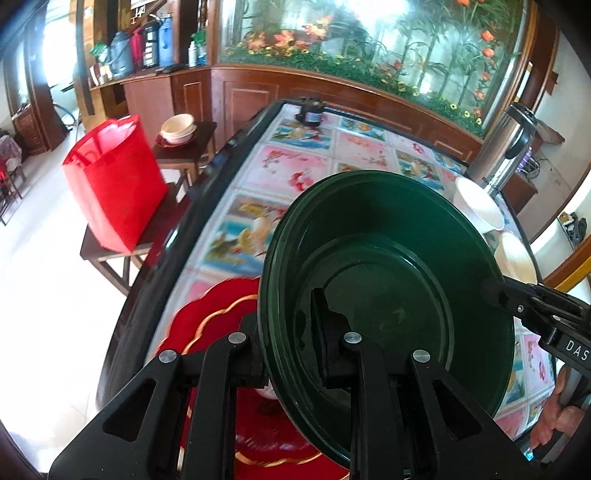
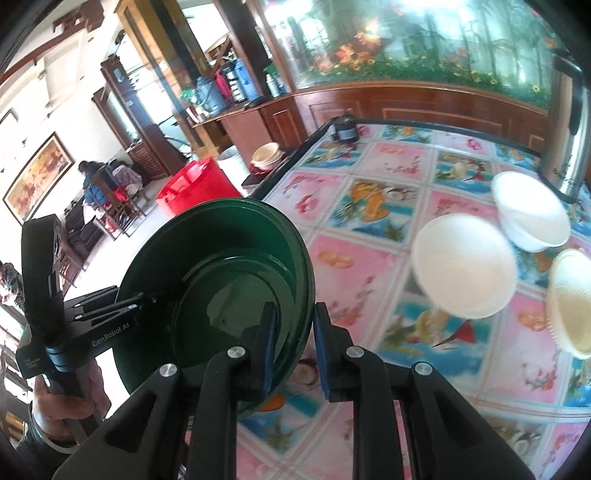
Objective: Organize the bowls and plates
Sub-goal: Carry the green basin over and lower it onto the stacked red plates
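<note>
Your desk [image 2: 369,229] carries white bowls [image 2: 463,266] far right; the green plate [image 1: 384,280] hangs tilted above its near left, over a red plate [image 1: 218,321]. It looks stiff, glossy, likely slippery; grip its rim only. Left claw [image 1: 284,339] and right claw [image 2: 293,347] each pinch that rim.

A lived-in home dining room: floral-clothed table [image 2: 369,258], wood-panelled aquarium [image 1: 369,33] along its far edge, framed painting [image 2: 37,177], thermos flasks [image 1: 147,48].
</note>
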`<action>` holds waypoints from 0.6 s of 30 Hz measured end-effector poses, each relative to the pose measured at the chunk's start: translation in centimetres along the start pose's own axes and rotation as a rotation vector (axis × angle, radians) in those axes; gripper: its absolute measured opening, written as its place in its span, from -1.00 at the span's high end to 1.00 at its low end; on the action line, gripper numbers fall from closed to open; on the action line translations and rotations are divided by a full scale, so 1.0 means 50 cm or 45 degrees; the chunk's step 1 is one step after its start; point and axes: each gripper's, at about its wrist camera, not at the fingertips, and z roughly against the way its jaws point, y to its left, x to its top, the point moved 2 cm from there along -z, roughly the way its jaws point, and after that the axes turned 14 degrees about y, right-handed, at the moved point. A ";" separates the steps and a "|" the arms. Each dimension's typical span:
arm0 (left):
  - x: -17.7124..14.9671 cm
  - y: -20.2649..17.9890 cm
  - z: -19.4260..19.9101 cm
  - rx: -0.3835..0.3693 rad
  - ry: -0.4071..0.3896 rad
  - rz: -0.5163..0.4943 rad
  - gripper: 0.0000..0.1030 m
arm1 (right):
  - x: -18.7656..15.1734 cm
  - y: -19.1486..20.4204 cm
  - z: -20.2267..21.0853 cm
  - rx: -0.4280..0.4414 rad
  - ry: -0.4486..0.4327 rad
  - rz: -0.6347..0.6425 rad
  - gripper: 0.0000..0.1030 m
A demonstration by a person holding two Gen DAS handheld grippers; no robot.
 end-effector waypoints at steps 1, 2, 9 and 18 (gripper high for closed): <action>-0.010 0.014 0.000 0.006 0.002 0.010 0.67 | -0.003 0.009 -0.008 0.006 0.009 0.010 0.62; -0.018 0.024 -0.002 0.008 0.004 0.021 0.67 | -0.007 0.017 -0.014 0.009 0.017 0.020 0.62; -0.055 0.090 -0.043 0.024 0.053 0.098 0.66 | -0.020 0.065 -0.070 0.027 0.087 0.070 0.62; -0.088 0.140 -0.088 0.035 0.104 0.144 0.66 | -0.034 0.100 -0.130 0.020 0.169 0.103 0.62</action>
